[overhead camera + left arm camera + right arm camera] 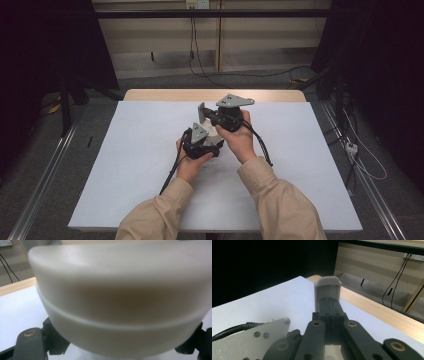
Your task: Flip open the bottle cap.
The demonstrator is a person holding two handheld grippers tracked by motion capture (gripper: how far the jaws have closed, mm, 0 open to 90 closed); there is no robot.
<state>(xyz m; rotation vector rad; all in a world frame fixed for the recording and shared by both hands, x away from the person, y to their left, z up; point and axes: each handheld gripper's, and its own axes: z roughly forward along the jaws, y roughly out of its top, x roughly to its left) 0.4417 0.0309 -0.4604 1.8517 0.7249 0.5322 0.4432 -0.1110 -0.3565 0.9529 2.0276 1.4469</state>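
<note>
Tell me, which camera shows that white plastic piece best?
The left gripper view: the white plastic piece is close up, rounded with a seam line. In the high view it is a small patch between the grippers. The right gripper view shows another white part.

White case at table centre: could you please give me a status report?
Left gripper shut on white case. Right gripper shut on upright white piece. Nothing in the way.
</note>
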